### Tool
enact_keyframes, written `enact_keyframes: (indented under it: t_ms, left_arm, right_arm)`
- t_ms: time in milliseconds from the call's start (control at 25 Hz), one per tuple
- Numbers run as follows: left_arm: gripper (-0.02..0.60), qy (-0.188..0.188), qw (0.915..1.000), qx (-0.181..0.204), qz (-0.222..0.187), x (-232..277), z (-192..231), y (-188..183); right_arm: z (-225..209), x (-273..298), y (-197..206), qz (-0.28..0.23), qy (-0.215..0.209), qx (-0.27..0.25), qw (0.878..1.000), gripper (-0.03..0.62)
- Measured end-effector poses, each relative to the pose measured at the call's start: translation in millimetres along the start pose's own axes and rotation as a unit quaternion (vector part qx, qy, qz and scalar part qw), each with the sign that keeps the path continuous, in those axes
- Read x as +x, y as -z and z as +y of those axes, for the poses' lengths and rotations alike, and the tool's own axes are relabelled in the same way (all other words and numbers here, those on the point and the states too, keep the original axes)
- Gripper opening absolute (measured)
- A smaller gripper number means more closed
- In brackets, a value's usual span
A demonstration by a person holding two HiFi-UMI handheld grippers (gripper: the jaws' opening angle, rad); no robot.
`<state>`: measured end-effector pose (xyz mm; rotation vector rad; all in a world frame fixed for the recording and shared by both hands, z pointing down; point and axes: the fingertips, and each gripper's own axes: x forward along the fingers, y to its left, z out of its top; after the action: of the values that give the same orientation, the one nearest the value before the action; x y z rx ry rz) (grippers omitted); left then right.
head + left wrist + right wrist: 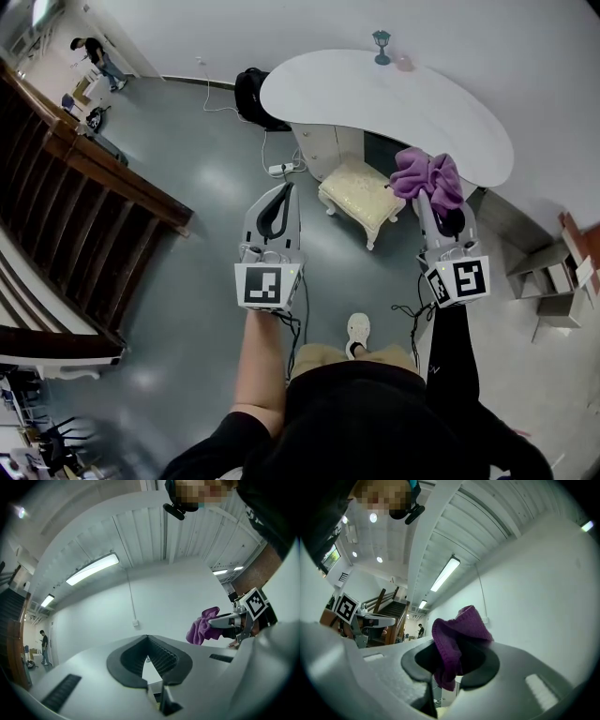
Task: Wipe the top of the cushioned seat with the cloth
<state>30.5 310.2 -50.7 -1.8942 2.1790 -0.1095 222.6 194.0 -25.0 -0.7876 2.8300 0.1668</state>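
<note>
In the head view I judge the wiping not yet begun: the cushioned seat (360,194) stands on the floor ahead of me, tucked against the near edge of the white desk (394,94), and the purple cloth (427,175) is bunched at the tip of my right gripper (434,199), held up in the air just right of the seat and not on its top. My left gripper (282,190) hovers left of the seat with nothing in it. All of the top is left to wipe. The only containers I see are white cubbies (553,281) on the floor at far right; I cannot tell what they hold. In the left gripper view my fingers are drawn together at the tips, with only a thin gap behind them and nothing between. In the right gripper view my fingers clamp narrowly on the cloth, which spills out over them.
</note>
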Motion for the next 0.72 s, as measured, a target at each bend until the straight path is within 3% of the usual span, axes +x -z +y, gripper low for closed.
enact_keyframes:
  t_ms: [160,720]
  left_arm:
    - [0.006,-0.002,1.0,0.0,0.001,33.9,10.3,3.4]
    - [0.006,0.024,0.9997,-0.003,0.0,78.0,20.5,6.8]
  right_arm:
    - [-17.5,27.3,4.8,0.007,-0.008,-0.006,1.0,0.078]
    - [-38.1,65.8,18.1,0.009,-0.005,0.001,1.0,0.077]
